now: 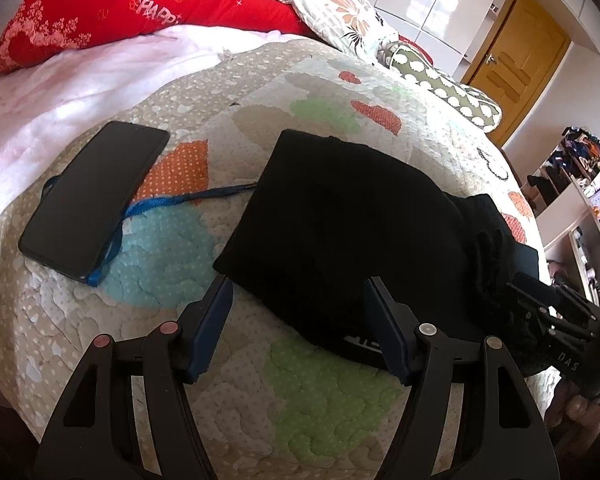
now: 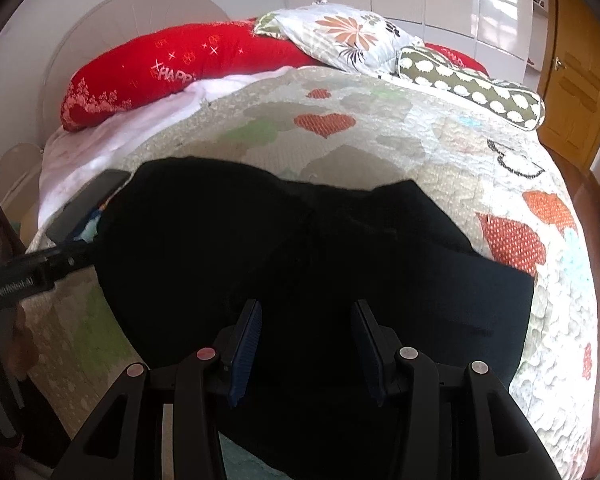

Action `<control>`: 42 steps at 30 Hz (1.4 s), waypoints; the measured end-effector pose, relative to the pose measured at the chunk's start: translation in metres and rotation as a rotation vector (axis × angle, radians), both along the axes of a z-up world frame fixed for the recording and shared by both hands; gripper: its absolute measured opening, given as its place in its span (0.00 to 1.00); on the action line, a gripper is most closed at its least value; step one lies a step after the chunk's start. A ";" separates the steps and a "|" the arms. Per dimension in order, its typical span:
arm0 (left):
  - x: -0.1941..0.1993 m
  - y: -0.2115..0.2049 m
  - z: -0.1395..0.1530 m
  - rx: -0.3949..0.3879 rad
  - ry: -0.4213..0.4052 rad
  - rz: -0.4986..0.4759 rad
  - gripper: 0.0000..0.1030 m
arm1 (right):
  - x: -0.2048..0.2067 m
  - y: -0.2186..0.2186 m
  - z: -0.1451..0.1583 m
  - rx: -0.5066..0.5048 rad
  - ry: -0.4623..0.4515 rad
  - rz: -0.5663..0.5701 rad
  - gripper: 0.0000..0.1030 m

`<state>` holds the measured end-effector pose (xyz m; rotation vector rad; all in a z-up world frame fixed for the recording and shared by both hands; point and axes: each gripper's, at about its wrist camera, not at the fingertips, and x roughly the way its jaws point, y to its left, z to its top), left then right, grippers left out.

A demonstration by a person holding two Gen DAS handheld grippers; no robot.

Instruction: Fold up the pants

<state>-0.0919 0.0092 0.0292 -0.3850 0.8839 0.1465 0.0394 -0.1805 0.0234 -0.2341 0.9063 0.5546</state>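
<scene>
Black pants [image 1: 340, 216] lying folded into a thick bundle on a patchwork quilt [image 1: 312, 392], spread over the near part of the bed. Left gripper [image 1: 298, 292] held low over the quilt at the near left corner of the bundle, fingers [image 1: 210, 328] spread wide apart, nothing between them; right finger overlapping the near hem with its white lettering, though contact impossible to confirm. Right gripper [image 2: 306, 312] poised over the middle of the dark cloth [image 2: 300, 248], fingers [image 2: 244, 344] likewise parted with only fabric below, no pinch visible. Same gripper seen side-on at the right edge of the left view [image 1: 552, 320], close against the bunched right end of the pants.

Left of the bundle, a dark phone [image 1: 96, 200] lying flat and face up on the quilt, a blue lanyard [image 1: 172, 202] running from under it toward the pants. Far across the bed: a red pillow [image 1: 140, 8] with pale lettering, a floral pillow [image 1: 340, 16], and a green bolster [image 1: 444, 88] with white dots. White sheet [image 1: 60, 96] exposed at far left. Wooden door [image 1: 516, 56] at far right.
</scene>
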 end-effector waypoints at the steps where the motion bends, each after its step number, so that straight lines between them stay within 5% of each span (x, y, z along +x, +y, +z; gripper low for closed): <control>1: 0.000 -0.001 -0.001 -0.004 0.002 0.001 0.66 | 0.000 0.001 0.001 0.001 -0.002 0.002 0.44; 12: -0.008 -0.005 -0.003 -0.061 0.014 0.015 0.66 | 0.020 0.030 0.001 0.072 0.018 0.049 0.47; 23: -0.010 0.000 -0.012 -0.146 0.016 0.065 0.71 | 0.062 0.101 0.008 0.129 0.077 0.217 0.56; 35: 0.005 -0.003 -0.021 -0.180 0.008 0.066 0.83 | 0.095 0.178 -0.011 0.005 0.143 0.416 0.65; 42: 0.007 -0.003 -0.021 -0.177 -0.027 0.081 0.84 | 0.112 0.201 -0.032 0.042 0.264 0.495 0.65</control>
